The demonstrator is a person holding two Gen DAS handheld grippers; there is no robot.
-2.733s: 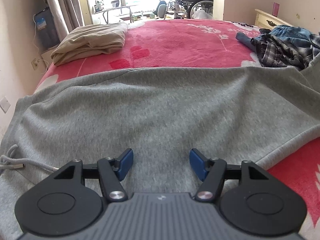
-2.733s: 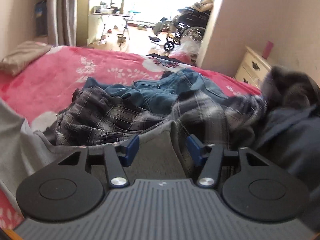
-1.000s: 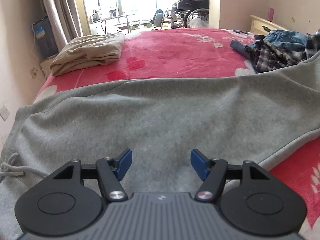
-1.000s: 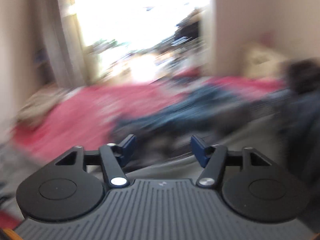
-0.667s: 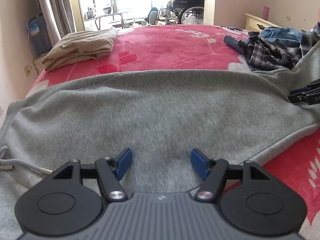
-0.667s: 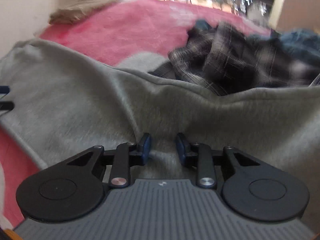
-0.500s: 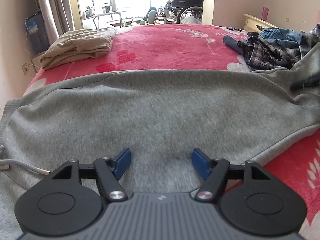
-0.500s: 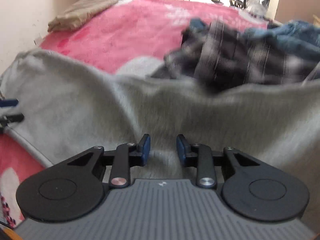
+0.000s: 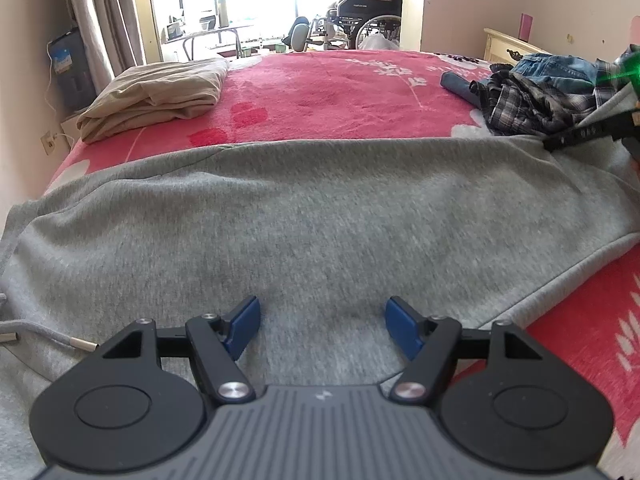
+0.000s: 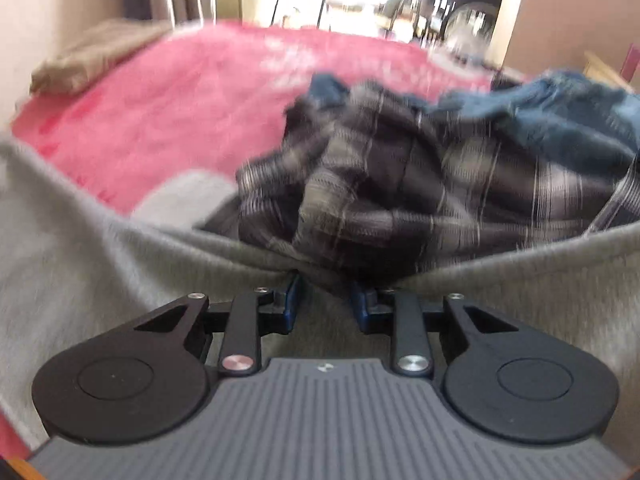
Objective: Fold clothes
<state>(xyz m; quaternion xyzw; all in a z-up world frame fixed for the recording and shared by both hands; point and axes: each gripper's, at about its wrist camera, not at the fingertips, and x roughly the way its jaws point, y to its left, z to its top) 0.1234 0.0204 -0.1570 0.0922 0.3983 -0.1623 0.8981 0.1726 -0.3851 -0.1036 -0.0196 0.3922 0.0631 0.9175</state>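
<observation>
— How far along are we?
— Grey sweatshirt [image 9: 320, 216] lies spread on the bed [image 9: 332, 96], unfolded. My right hand-held gripper [image 10: 325, 296] pinches its far edge beside the plaid shirt [image 10: 360, 196]; left hand-held gripper [image 9: 322, 326] gapes wide above it.

one grey sweatshirt [image 9: 320, 216] lies spread on one red blanket [image 9: 340, 92]. one folded beige garment [image 9: 160, 92], one plaid shirt [image 9: 520, 104], one denim piece [image 9: 560, 66] (partly hidden). two grippers: left gripper [image 9: 322, 326] and right gripper [image 10: 326, 302]. one wheelchair [image 9: 366, 12], one drawstring [image 9: 48, 334].
</observation>
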